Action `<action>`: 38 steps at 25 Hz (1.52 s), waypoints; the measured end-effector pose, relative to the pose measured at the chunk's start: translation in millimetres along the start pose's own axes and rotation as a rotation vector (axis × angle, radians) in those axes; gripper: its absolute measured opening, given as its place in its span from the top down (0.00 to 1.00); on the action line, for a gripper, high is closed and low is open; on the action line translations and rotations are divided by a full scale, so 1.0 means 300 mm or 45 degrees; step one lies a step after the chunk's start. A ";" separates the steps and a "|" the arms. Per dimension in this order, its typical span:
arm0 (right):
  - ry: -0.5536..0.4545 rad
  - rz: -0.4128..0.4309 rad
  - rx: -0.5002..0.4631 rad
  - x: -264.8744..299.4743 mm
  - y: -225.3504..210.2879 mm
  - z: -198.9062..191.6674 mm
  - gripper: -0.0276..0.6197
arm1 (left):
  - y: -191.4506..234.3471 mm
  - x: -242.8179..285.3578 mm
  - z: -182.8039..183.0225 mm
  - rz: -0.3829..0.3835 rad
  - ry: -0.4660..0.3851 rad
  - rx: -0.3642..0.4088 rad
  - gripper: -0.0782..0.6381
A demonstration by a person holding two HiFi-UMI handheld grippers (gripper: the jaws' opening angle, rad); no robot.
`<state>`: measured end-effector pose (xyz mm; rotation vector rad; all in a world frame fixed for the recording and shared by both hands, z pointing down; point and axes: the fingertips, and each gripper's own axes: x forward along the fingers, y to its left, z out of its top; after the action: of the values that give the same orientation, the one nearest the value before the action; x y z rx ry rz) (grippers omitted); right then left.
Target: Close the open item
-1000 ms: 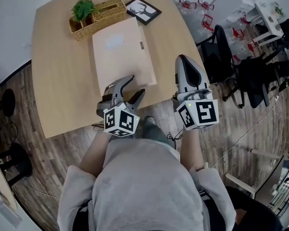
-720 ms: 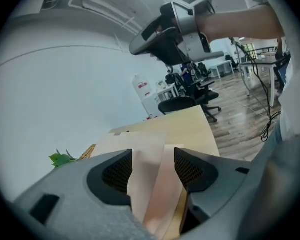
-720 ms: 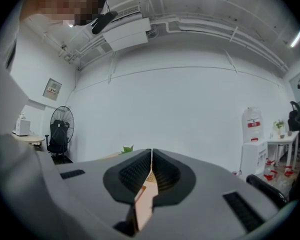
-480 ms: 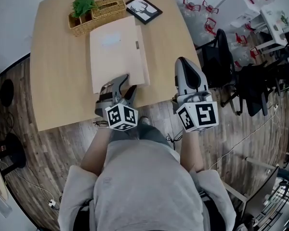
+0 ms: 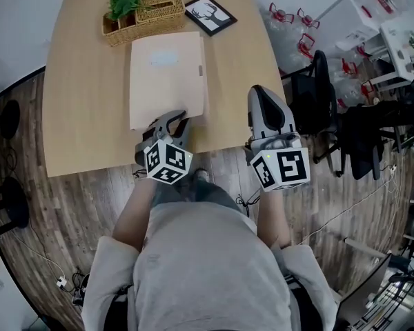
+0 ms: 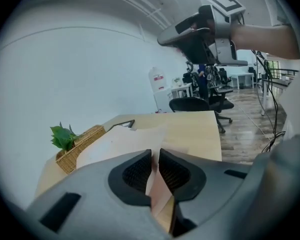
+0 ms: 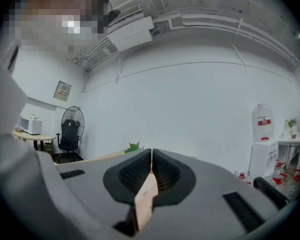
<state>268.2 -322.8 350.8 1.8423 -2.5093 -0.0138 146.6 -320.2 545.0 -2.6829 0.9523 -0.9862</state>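
Since a moment ago, the left gripper has reached the folder, its jaws closing on the near edge, likely for leverage. The right gripper idles beside it, jaws pressed together.

A pale wooden table stands on a dark plank floor, its far edge near a white wall. To the right, black office chairs crowd beside a white desk. A black standing fan stands by the wall.
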 end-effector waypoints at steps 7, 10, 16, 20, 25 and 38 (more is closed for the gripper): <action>-0.003 0.049 0.000 -0.007 -0.028 -0.012 0.94 | -0.046 0.066 -0.047 -0.051 0.170 0.024 0.84; -0.004 0.061 0.003 -0.012 -0.043 -0.016 0.94 | -0.058 0.084 -0.058 -0.068 0.232 0.069 0.84; -0.011 0.086 0.006 -0.028 -0.062 -0.021 0.94 | -0.096 0.111 -0.096 -0.152 0.404 0.239 0.84; -0.015 0.094 0.012 -0.040 -0.084 -0.022 0.94 | -0.110 0.124 -0.114 -0.212 0.511 0.350 0.84; -0.017 0.111 0.020 -0.059 -0.102 -0.030 0.94 | -0.111 0.123 -0.106 -0.218 0.512 0.350 0.81; -0.031 0.163 0.039 -0.075 -0.103 -0.040 0.94 | -0.062 0.117 -0.094 -0.150 0.234 -0.599 0.70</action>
<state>304.8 -310.4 361.6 1.6980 -2.6532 0.0055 159.5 -324.1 592.0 -3.1015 1.2038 -1.1753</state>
